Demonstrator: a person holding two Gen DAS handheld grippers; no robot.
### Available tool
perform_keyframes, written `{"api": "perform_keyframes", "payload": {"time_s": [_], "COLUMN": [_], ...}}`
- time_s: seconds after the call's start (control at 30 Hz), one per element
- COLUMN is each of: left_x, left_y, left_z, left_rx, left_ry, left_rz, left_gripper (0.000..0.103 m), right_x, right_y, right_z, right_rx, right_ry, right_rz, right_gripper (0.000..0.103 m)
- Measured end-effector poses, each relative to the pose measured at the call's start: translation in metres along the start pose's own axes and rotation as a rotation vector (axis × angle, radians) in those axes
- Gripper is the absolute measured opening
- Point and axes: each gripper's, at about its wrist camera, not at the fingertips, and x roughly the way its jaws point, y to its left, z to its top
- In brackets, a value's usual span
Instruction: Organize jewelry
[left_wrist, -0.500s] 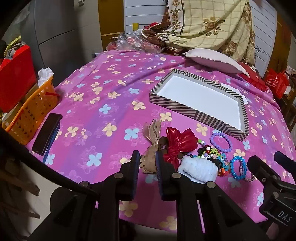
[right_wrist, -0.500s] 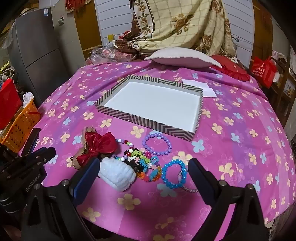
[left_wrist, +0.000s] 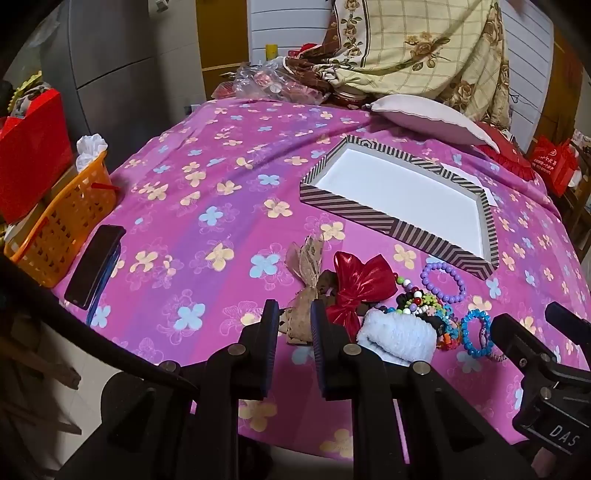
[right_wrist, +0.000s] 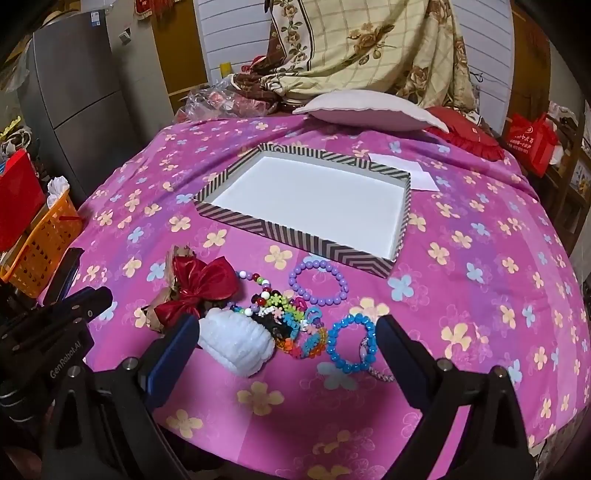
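Above the jewelry pile (right_wrist: 280, 317), I see my right gripper (right_wrist: 284, 347) spread wide and empty; left gripper (left_wrist: 293, 336) narrowly parted, gripping nothing.

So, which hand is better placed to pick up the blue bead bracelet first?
Right. The right gripper stands wide open, and the blue bead bracelet lies just inside its right finger; the left gripper, narrower, points at the brown bow.
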Motion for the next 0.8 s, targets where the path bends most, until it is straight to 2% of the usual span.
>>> {"api": "perform_keyframes", "payload": {"time_s": [0.23,0.63,0.8], "left_x": [0.0031,0.0041,0.0057], "left_y": [-0.0015,-0.0020,-0.0033], "left_z": [0.0015,0.0011,-0.0012], "left_rx": [-0.001,0.003,0.003], "left_ry": [0.005,0.009,0.016], "left_rz": [-0.001,0.001,0.003], "left_gripper": [0.039,0.039,0.039], "right_x": [-0.0003,0.0011,0.0040], "right_y": [-0.0018,-0.0040,-0.0022], "right_z": [-0.0011,-0.0043,-0.0049], "right_rx": [-0.020,-0.002,-0.017], "right_ry": [0.030,-0.007,0.014], "right_rz": [-0.021,0.011,-0.008], "right_gripper": [0.098,0.098,0.098]}}
